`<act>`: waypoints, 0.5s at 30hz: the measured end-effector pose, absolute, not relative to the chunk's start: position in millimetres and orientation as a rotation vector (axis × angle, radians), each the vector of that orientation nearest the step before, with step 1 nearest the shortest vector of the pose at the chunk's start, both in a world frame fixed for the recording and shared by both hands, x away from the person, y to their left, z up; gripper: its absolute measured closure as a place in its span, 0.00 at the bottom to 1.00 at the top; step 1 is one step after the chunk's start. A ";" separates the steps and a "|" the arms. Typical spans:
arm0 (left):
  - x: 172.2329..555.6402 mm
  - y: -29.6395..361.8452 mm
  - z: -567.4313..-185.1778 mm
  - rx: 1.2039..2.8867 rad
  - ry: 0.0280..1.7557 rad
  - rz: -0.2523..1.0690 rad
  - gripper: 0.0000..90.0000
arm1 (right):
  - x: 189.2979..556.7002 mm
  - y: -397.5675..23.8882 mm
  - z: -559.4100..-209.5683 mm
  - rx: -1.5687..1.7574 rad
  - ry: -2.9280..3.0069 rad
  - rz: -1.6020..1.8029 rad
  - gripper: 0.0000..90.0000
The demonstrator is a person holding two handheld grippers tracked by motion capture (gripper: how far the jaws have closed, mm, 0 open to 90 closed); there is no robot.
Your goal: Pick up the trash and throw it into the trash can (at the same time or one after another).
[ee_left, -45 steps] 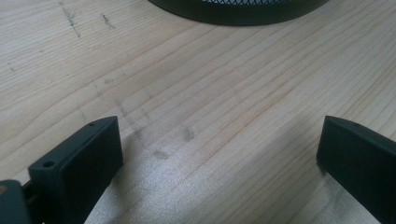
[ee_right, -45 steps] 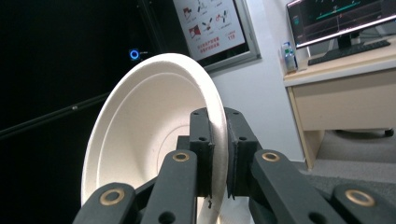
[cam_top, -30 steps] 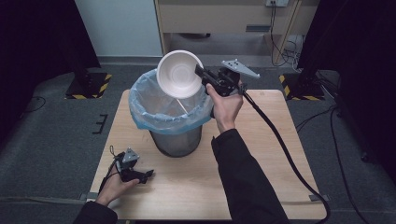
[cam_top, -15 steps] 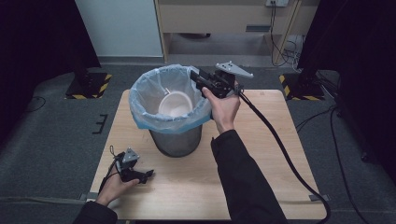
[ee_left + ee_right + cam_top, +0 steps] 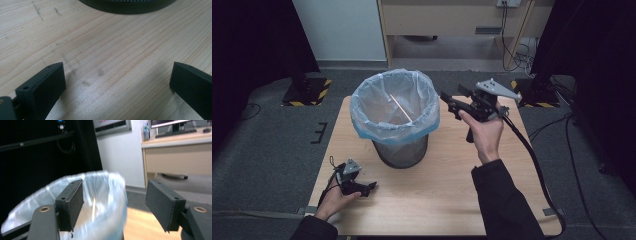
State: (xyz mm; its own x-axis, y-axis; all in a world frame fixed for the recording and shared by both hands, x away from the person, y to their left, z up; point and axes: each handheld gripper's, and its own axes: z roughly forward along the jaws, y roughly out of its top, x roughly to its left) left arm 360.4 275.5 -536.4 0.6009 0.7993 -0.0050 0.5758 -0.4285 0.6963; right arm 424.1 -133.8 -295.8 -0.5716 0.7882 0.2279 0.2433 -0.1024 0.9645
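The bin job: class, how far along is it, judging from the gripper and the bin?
Done: a thin stick lies in the lined bin. In hand: nothing; the right gripper, beside the rim, has just been opening, jaws empty. The left gripper rests open on the table. Left: nothing visible on the table.

- The bin [image 5: 401, 150] is dark, black or charcoal wire mesh, lined with a pale blue, see-through bag [image 5: 394, 107] whose rim looks near white in the light.
- A thin, pale tan stick [image 5: 401, 108] lies inside the bag; it may be wood, too small to be sure.
- The table [image 5: 437, 180] is light wood with fine grain lines and a few grey smudges.
- The right gripper [image 5: 449, 103] is black with a grey plate on top and a black cable.
- The left gripper [image 5: 371, 187] is black too, also with a grey plate.
- The floor [image 5: 267, 150] is dark grey, with 2 yellow-and-black striped bases [image 5: 307, 92].
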 end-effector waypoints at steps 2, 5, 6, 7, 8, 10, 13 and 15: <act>360.3 275.5 -536.4 2.160 1.081 0.432 0.00 | 414.0 -142.8 -310.3 1.136 1.787 1.692 0.31; 360.3 275.4 -536.4 2.160 1.082 0.432 0.00 | 398.6 -154.8 -336.6 1.159 1.864 1.642 0.30; 360.3 275.4 -536.4 2.160 1.082 0.432 0.00 | 394.0 -159.0 -346.8 1.165 1.883 1.619 0.30; 360.2 275.4 -536.4 2.159 1.083 0.432 0.00 | 389.4 -163.1 -357.6 1.174 1.910 1.597 0.29; 360.1 275.3 -536.4 2.159 1.083 0.433 0.00 | 385.2 -167.1 -368.2 1.189 1.938 1.570 0.29; 360.1 275.3 -536.4 2.159 1.084 0.434 0.00 | 378.4 -175.4 -389.4 1.213 1.990 1.500 0.29; 360.0 275.2 -536.4 2.158 1.085 0.435 0.00 | 371.1 -186.9 -417.5 1.247 2.049 1.404 0.28; 360.0 275.2 -536.4 2.158 1.085 0.435 0.00 | 368.0 -194.3 -434.9 1.272 2.077 1.355 0.28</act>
